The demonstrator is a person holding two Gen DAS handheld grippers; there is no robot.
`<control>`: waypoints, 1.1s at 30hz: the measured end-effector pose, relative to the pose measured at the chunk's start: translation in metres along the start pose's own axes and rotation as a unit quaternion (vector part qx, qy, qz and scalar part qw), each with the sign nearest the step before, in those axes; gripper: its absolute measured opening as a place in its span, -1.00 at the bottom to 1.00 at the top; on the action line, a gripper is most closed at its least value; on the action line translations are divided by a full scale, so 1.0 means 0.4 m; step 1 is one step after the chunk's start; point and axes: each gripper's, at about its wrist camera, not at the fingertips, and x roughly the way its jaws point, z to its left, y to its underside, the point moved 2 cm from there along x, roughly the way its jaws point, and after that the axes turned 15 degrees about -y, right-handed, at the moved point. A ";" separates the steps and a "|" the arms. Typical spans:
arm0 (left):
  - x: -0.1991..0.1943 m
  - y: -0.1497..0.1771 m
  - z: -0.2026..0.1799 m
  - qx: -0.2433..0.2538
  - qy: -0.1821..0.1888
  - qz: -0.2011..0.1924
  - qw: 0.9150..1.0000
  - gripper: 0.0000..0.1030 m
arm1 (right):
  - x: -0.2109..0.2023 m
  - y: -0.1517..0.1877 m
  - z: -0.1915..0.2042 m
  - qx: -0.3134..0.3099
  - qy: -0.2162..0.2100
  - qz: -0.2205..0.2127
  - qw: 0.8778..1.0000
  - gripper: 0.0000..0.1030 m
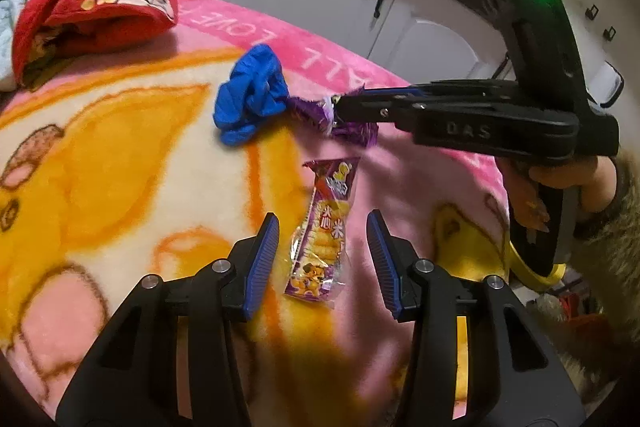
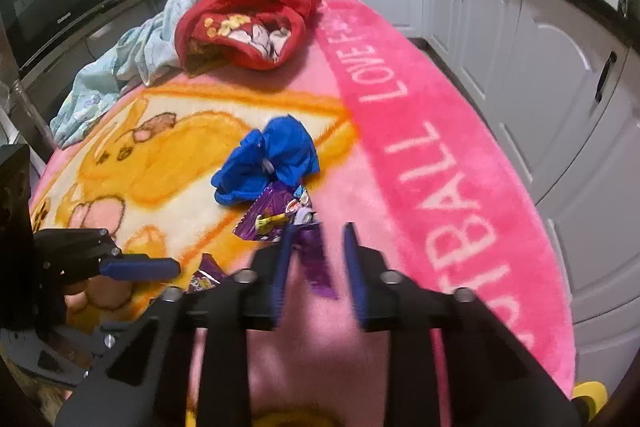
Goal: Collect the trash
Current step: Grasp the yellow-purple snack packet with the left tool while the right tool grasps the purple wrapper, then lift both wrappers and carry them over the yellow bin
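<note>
A long orange-and-purple snack packet [image 1: 324, 195] lies flat on the pink and yellow blanket [image 1: 120, 155]. My left gripper [image 1: 324, 215] stands over it, open, with a blue pad on each side and clear of the packet. A crumpled purple wrapper [image 1: 310, 111] lies against a bunched blue cloth [image 1: 250, 99]. From the right comes my right gripper [image 1: 340, 107], its tips pinched on that wrapper. In the right wrist view the right gripper [image 2: 320, 227] is blurred, with the purple wrapper [image 2: 276, 215] at its tips and the blue cloth [image 2: 272, 159] just beyond.
A red printed cloth [image 2: 248, 23] and a pale blue cloth [image 2: 120, 67] lie at the blanket's far end. White kitchen cabinets [image 2: 520, 67] run along the right, with a black counter above them. A person's hand [image 1: 580, 187] holds the right gripper's handle.
</note>
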 end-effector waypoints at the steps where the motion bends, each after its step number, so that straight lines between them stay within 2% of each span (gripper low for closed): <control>1: 0.005 0.003 -0.002 0.004 0.000 0.003 1.000 -0.30 | 0.000 0.002 -0.001 0.001 0.002 -0.003 1.000 -0.69; 5: 0.017 0.006 -0.009 0.012 -0.011 0.010 1.000 -0.50 | -0.013 0.013 -0.003 0.010 0.003 -0.010 1.000 -0.73; 13: 0.019 0.011 -0.019 0.028 -0.033 0.011 0.999 -0.72 | -0.055 0.052 0.013 0.008 0.011 -0.020 1.000 -0.75; 21: -0.008 0.011 -0.029 0.024 -0.048 -0.001 0.999 -0.76 | -0.123 0.094 0.034 0.009 0.020 -0.038 0.999 -0.76; 28: -0.095 -0.020 -0.051 0.011 -0.045 -0.043 0.998 -0.77 | -0.233 0.124 0.064 -0.002 0.031 -0.075 0.997 -0.76; 33: -0.145 -0.042 -0.104 0.014 -0.034 -0.071 0.997 -0.77 | -0.323 0.157 0.076 -0.005 0.051 -0.102 0.993 -0.76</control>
